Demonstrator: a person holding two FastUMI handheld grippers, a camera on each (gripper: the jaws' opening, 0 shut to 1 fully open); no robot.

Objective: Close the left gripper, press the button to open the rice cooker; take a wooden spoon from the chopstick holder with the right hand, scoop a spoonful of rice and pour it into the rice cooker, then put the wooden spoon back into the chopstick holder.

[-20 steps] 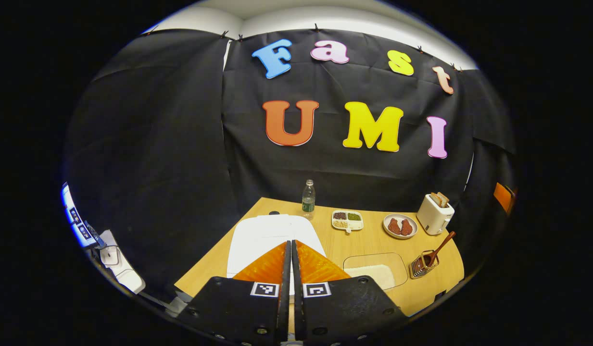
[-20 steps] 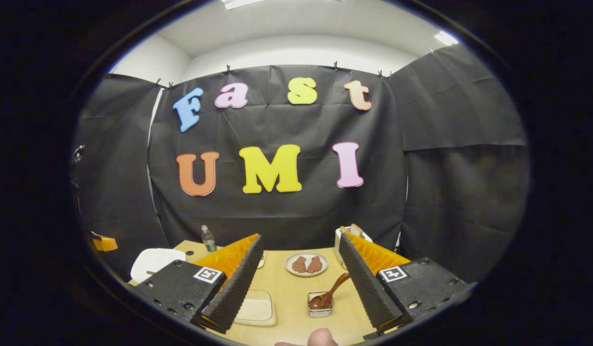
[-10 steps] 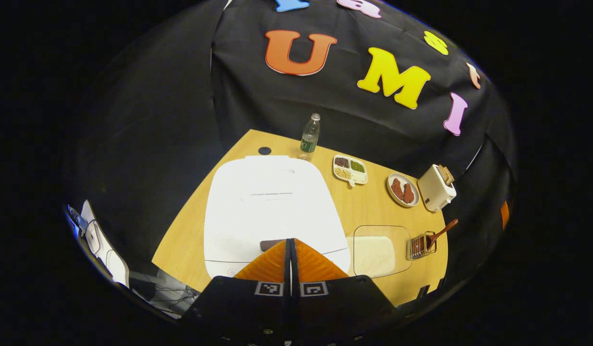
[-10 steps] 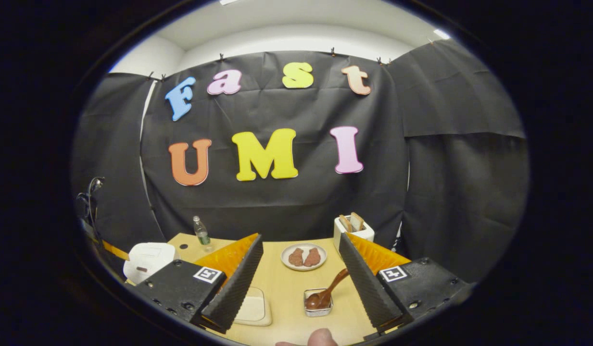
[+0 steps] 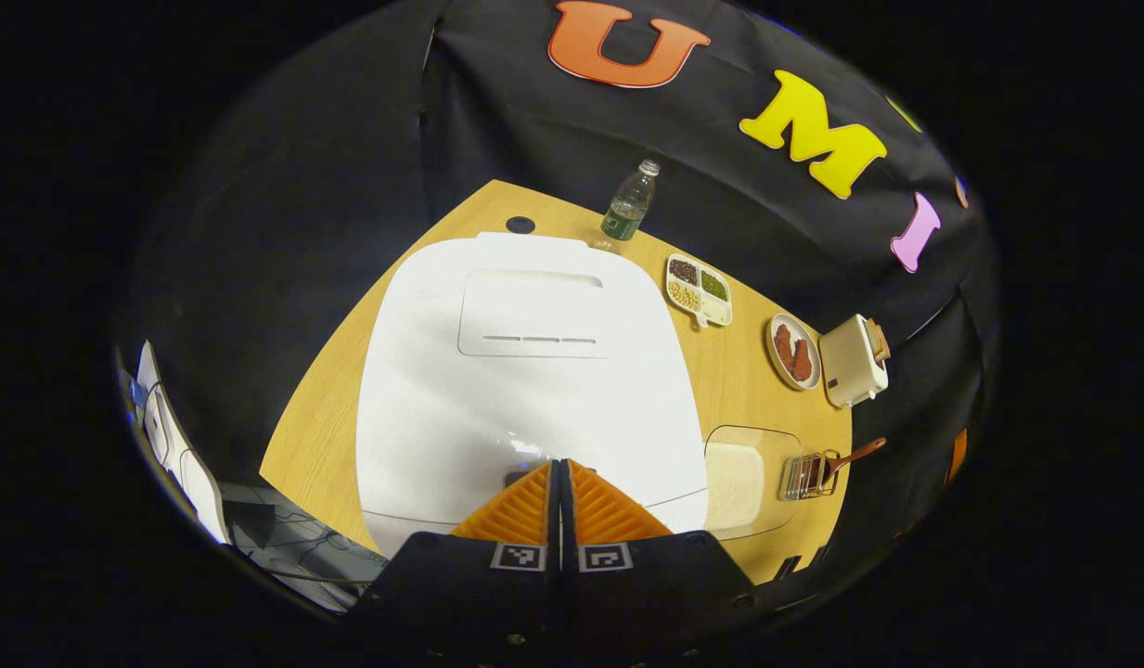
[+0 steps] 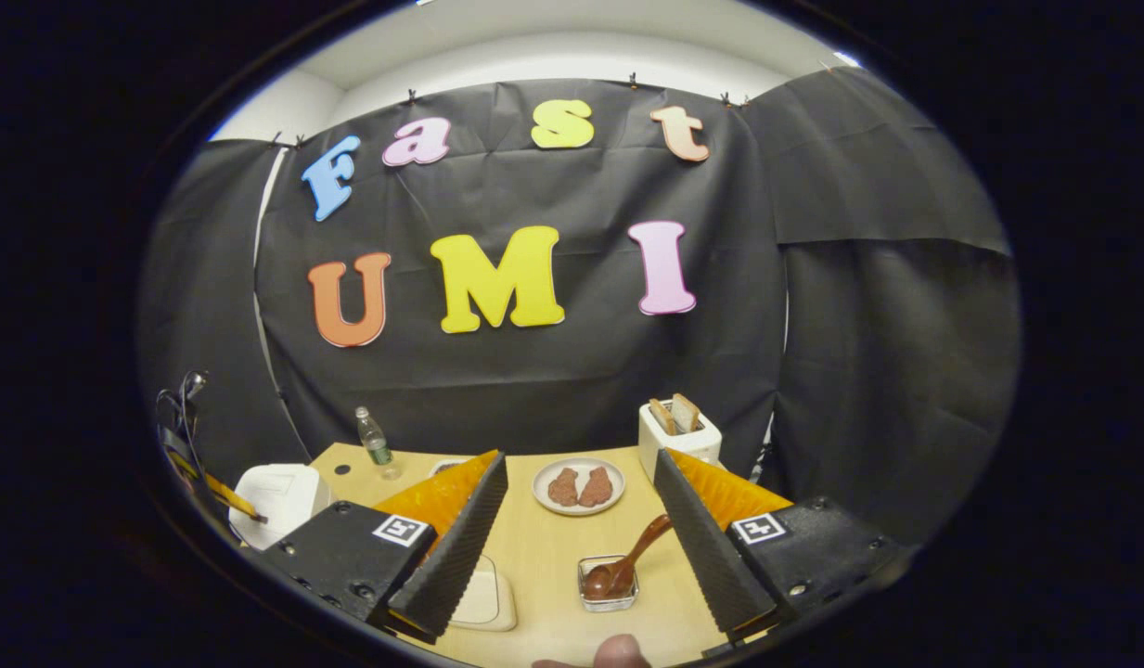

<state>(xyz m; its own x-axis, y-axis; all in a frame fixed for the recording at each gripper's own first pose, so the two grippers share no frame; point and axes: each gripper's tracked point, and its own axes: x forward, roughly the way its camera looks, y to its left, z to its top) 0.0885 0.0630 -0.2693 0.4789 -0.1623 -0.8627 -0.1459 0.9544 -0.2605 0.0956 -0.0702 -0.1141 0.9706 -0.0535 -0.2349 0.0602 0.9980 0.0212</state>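
Observation:
The white rice cooker (image 5: 525, 371) sits lid-down on the left of the wooden table (image 5: 321, 436). My left gripper (image 5: 559, 462) is shut with nothing held, its tips right at the cooker's front edge over a small dark button (image 5: 519, 478) that they partly hide. Right of the cooker lies a clear tray of rice (image 5: 740, 473), then a wire chopstick holder (image 5: 803, 476) with the wooden spoon (image 5: 854, 454) leaning out. In the right gripper view my right gripper (image 6: 579, 457) hangs open above the holder (image 6: 609, 586) and spoon (image 6: 632, 557), touching neither.
Along the back stand a water bottle (image 5: 630, 204), a divided dish of beans (image 5: 699, 290), a plate with two brown pieces (image 5: 793, 350) and a toaster (image 5: 853, 360). A thumb (image 6: 618, 653) shows at the bottom edge. The table's front edge lies close below the cooker.
My left gripper has tipped down and moved in on the cooker's front, which now looks much larger. The right gripper has barely shifted and stays open.

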